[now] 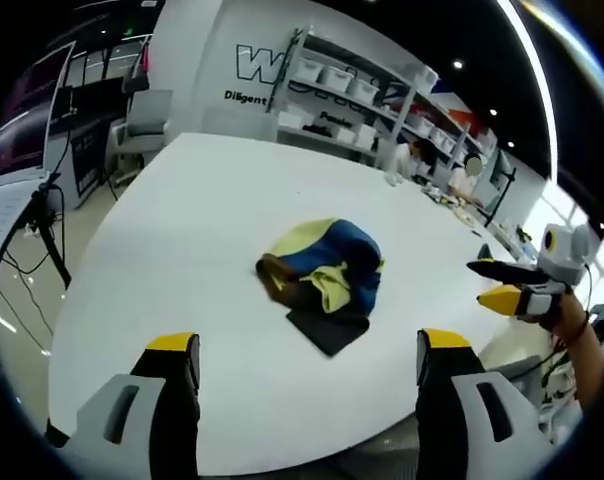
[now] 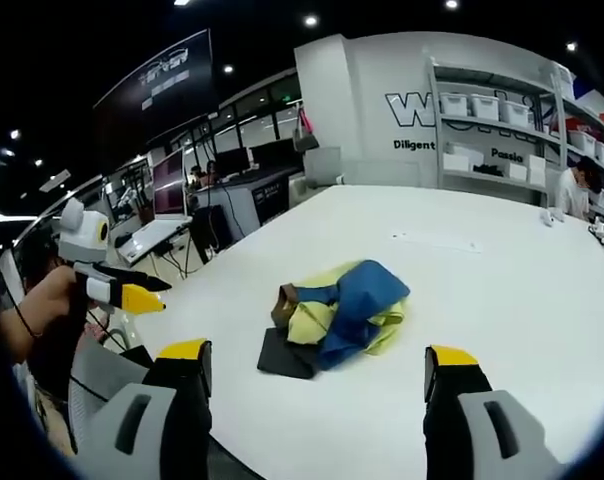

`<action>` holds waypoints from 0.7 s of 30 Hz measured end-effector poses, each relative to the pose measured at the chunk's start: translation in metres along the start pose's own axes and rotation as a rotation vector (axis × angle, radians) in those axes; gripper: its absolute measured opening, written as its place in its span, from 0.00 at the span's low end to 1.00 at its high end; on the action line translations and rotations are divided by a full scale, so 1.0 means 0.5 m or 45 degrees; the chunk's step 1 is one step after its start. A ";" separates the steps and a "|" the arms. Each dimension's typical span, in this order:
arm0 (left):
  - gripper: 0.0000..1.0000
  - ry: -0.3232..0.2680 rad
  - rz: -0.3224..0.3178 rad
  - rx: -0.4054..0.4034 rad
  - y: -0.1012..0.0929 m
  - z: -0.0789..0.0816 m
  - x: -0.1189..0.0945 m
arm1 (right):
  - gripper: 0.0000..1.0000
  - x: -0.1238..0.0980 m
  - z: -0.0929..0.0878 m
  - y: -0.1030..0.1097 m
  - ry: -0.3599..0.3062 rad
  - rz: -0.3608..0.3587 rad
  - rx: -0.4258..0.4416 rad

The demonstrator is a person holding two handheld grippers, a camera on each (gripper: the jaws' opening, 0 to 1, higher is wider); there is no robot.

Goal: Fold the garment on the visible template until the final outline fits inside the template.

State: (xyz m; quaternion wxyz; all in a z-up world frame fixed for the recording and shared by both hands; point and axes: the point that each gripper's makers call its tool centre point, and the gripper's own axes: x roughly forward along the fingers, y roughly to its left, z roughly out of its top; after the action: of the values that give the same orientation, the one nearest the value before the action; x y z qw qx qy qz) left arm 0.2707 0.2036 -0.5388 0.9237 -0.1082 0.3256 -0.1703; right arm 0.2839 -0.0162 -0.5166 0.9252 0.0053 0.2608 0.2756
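Observation:
A crumpled garment in blue, pale yellow and brown lies bunched on the white table. A dark flat sheet sticks out from under its near side. My left gripper hovers above the near table edge, short of the garment, jaws wide apart and holding nothing. In the right gripper view the same garment covers most of the dark sheet. My right gripper stands open and bare before it. Each gripper also appears in the other's view, the right gripper and the left gripper, both off the table's side.
Shelves with white bins line the back wall, and a grey chair stands at the table's far corner. Desks with monitors sit beyond the table. A person is by the shelves. A hand holds the right gripper.

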 end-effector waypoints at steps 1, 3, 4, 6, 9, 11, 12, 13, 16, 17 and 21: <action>0.89 0.003 -0.001 -0.002 0.001 -0.001 0.003 | 0.86 0.003 0.001 -0.001 -0.002 -0.004 -0.001; 0.89 0.008 0.001 -0.006 0.002 -0.003 0.007 | 0.86 0.007 0.003 -0.002 -0.007 -0.005 0.007; 0.88 0.010 0.001 -0.008 0.003 -0.004 0.008 | 0.86 0.009 0.004 -0.002 -0.010 -0.005 0.011; 0.88 0.018 0.004 -0.007 0.004 -0.006 0.013 | 0.86 0.014 0.009 -0.001 -0.021 0.005 0.033; 0.87 0.032 0.007 -0.002 0.006 -0.010 0.019 | 0.84 0.020 0.013 0.002 -0.031 0.021 0.056; 0.86 0.041 0.010 -0.001 0.007 -0.013 0.022 | 0.82 0.023 0.014 0.003 -0.033 0.027 0.063; 0.86 0.047 0.012 0.001 0.008 -0.015 0.026 | 0.81 0.027 0.014 0.003 -0.030 0.026 0.060; 0.86 0.053 0.014 0.004 0.009 -0.017 0.030 | 0.81 0.032 0.013 0.002 -0.028 0.025 0.057; 0.85 0.060 0.015 0.001 0.011 -0.019 0.038 | 0.80 0.040 0.010 -0.001 -0.015 0.015 0.037; 0.85 0.063 0.015 0.000 0.012 -0.020 0.041 | 0.79 0.043 0.008 -0.002 -0.011 0.012 0.030; 0.83 0.083 0.015 -0.003 0.012 -0.026 0.055 | 0.73 0.056 0.006 -0.004 0.000 0.010 0.015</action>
State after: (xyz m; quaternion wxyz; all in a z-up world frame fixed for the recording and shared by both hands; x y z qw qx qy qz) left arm 0.2842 0.1976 -0.5660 0.9135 -0.1017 0.3563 -0.1680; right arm 0.3065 -0.0030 -0.5276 0.9240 0.0116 0.2626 0.2778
